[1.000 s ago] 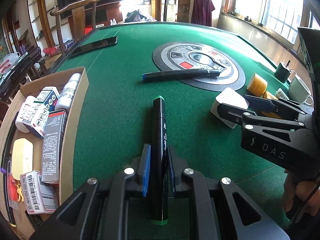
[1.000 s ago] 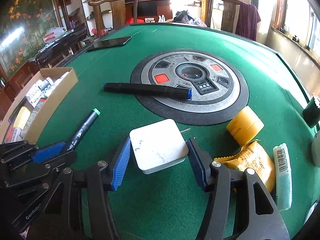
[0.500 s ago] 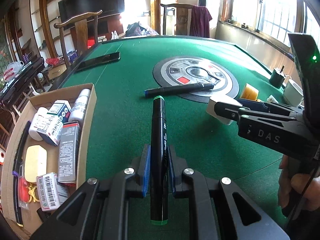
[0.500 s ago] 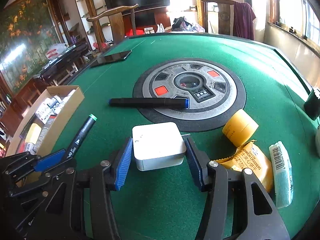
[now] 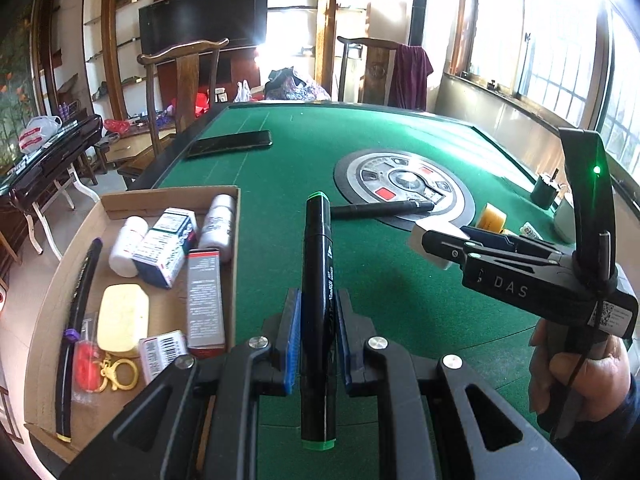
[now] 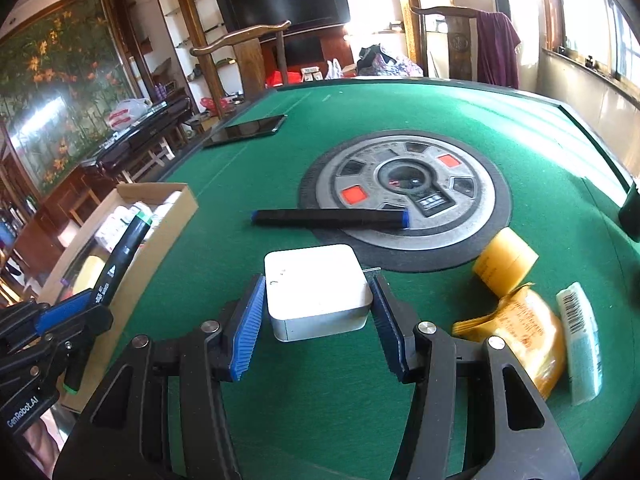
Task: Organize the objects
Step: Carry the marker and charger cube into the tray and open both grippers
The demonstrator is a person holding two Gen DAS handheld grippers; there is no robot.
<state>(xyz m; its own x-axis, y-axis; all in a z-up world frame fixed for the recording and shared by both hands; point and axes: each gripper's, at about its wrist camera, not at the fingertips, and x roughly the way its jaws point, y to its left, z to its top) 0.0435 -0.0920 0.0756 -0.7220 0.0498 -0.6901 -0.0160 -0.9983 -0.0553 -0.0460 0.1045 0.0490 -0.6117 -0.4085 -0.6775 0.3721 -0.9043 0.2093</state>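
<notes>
My left gripper is shut on a black marker with green ends, held above the green table beside the cardboard box; it shows in the right wrist view too. My right gripper is shut on a white square box, lifted off the felt; it also shows in the left wrist view. A black marker with a blue cap lies on the table by the round centre panel.
The cardboard box holds white bottles, cartons, a cream soap and a keyring. A yellow tape roll, an orange snack pack and a white packet lie at right. A phone lies far left.
Both grippers have risen with their loads; the white box has left the felt. The left gripper has moved toward the cardboard box with the green marker.
</notes>
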